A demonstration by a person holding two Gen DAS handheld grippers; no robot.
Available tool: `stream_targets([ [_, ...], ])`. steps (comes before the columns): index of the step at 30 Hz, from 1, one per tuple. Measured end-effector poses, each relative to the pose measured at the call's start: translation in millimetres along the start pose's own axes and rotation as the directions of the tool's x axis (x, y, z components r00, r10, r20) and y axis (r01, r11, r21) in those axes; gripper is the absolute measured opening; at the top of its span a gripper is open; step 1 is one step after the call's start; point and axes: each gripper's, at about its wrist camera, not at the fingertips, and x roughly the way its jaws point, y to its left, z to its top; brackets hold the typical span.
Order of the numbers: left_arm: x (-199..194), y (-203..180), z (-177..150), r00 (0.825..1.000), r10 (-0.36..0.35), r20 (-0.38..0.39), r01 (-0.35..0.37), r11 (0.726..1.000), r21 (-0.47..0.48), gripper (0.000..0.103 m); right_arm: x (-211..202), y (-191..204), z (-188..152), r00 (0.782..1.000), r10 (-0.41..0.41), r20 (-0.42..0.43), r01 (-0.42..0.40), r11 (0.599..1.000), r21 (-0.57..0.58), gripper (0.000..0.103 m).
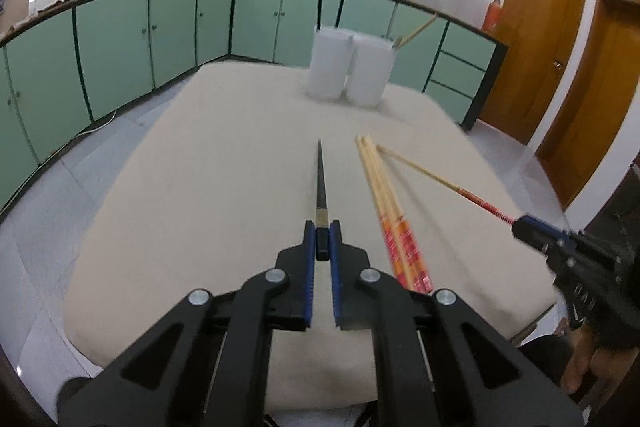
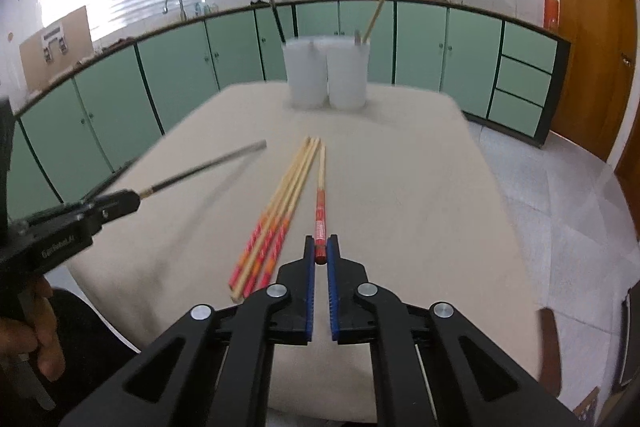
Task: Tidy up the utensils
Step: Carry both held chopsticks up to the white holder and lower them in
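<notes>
My left gripper (image 1: 322,227) is shut on the thick end of a black chopstick (image 1: 321,183), which points forward above the beige table. The same chopstick (image 2: 208,167) and left gripper (image 2: 134,202) show at the left of the right wrist view. My right gripper (image 2: 320,241) is shut on the red end of a wooden chopstick (image 2: 321,187); that pair appears at the right of the left wrist view, chopstick (image 1: 432,177) and gripper (image 1: 516,225). Several wooden chopsticks with red-orange ends (image 1: 390,211) (image 2: 276,211) lie on the table between the grippers.
Two white cups (image 1: 348,67) (image 2: 326,73) stand side by side at the table's far end; one holds a black chopstick (image 1: 320,3), the other a wooden one (image 2: 375,17). The beige tablecloth (image 2: 420,207) covers the table. Green cabinets run behind, wooden doors at right. A person's hands hold both grippers.
</notes>
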Motion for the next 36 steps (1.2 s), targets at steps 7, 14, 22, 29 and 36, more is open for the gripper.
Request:
stream_targets([
  [7,-21,0,40,0.999,-0.02,0.035,0.018,0.999,0.037,0.006,-20,2,60,0.999,0.03,0.015,-0.029,0.997,-0.067,0.006],
  [14,-22,3,77,0.999,-0.051,0.009,0.05,0.996,0.072,0.006,-16,8,112,0.998,0.049,-0.024,-0.052,0.989,-0.141,0.006],
  [22,-18,0,122,0.997,-0.078,-0.022,0.08,0.988,0.132,0.006,0,11,161,0.992,0.059,-0.114,-0.08,0.979,-0.189,0.006],
  [29,-13,3,154,0.993,-0.101,-0.054,0.108,0.984,0.142,0.006,2,15,185,0.987,0.047,-0.153,-0.081,0.971,-0.224,0.005],
  [36,-13,1,169,0.993,-0.108,-0.058,0.115,0.981,0.153,0.006,3,9,200,0.98,0.067,-0.19,-0.105,0.975,-0.196,0.005],
])
